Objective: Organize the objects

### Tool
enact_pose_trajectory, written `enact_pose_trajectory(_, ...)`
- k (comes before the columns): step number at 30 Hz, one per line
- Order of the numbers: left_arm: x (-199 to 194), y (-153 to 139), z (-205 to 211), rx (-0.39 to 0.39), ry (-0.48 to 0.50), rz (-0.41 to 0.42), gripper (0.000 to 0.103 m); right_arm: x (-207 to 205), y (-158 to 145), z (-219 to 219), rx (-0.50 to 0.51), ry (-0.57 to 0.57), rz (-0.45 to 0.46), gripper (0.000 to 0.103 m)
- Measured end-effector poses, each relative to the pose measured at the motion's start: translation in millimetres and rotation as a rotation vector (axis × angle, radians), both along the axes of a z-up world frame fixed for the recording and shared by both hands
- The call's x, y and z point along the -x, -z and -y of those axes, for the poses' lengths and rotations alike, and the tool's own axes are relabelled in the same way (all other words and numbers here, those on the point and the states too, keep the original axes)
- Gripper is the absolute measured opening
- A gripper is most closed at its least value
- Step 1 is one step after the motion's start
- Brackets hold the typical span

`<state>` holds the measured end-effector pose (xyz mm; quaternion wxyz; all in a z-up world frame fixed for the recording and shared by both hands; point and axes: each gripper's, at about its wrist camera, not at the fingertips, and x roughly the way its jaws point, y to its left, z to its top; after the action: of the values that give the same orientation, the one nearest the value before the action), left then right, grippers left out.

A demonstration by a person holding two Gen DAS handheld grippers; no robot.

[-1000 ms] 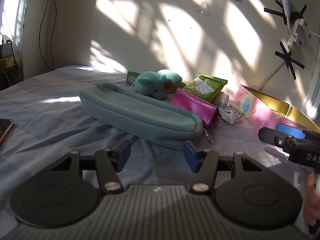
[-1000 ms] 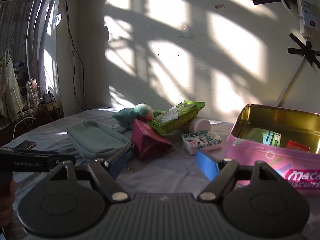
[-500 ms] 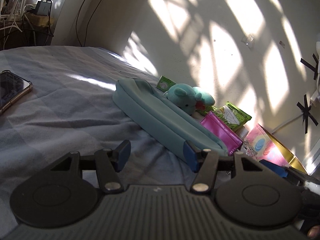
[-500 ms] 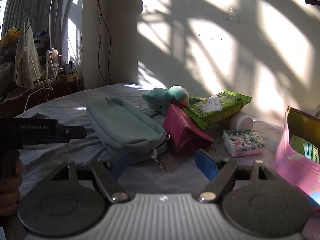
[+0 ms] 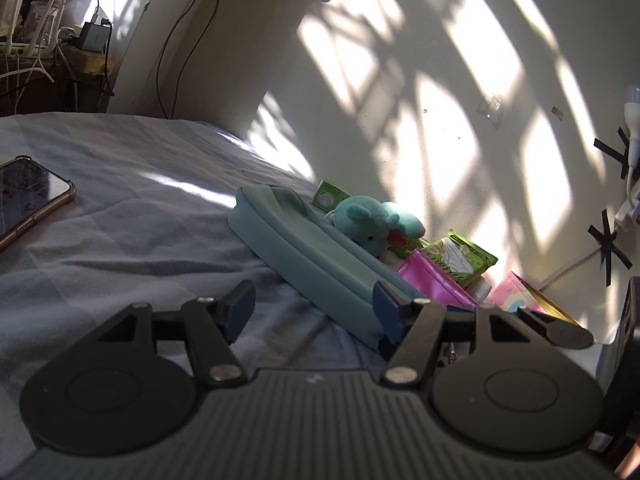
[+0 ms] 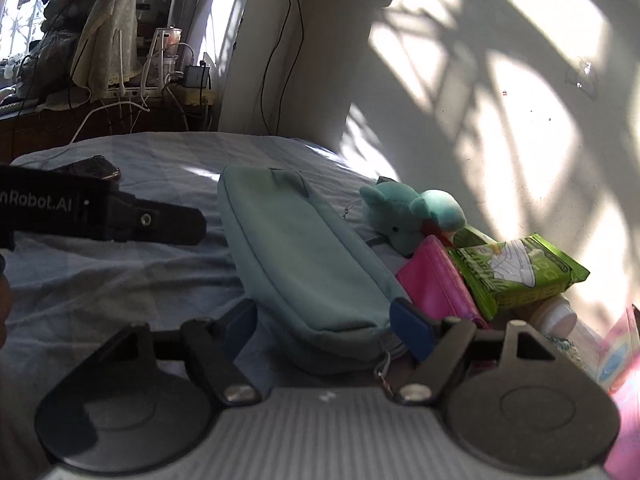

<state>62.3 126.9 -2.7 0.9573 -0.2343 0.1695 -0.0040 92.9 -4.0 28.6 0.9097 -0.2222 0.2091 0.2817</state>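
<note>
A long teal pouch lies on the blue bedsheet. In the left wrist view its near end sits just inside the right finger of my left gripper, whose jaws are opening; neither pad presses on it. My right gripper straddles the pouch's near zipper end. Its jaws are closing, the right pad beside the fabric and a strip of sheet showing at the left pad. A teal plush toy, a pink wallet and a green packet lie beyond the pouch.
A phone lies on the sheet at the left. A pink tin stands at the right edge, a white bottle beside it. The left tool's black body reaches in from the left. A sunlit wall sits close behind the pile.
My right gripper swung left from the pink tin to the pouch's end and its jaws narrowed. My left gripper rolled, shifted slightly, and its jaws widened.
</note>
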Motion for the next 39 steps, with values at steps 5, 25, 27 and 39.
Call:
enact_pose_trajectory(5, -1, 0, -2, 0.013, -0.008, 0.002, 0.067, 13, 5, -8, 0.093, -0.056, 0.068, 0.033)
enact_pose_trajectory(25, -11, -23, 26, -0.007, 0.297, -0.064, 0.072, 130, -32, 204, -0.16, 0.212, -0.155, 0.051)
enact_pose_trajectory(27, -15, -30, 37, -0.026, 0.363, -0.064, 0.072, 119, -31, 227, -0.334, 0.281, -0.257, 0.053)
enact_pose_trajectory(39, -45, -18, 93, -0.095, 0.555, -0.197, 0.071, 111, -17, 262, -0.643, 0.374, -0.382, 0.063)
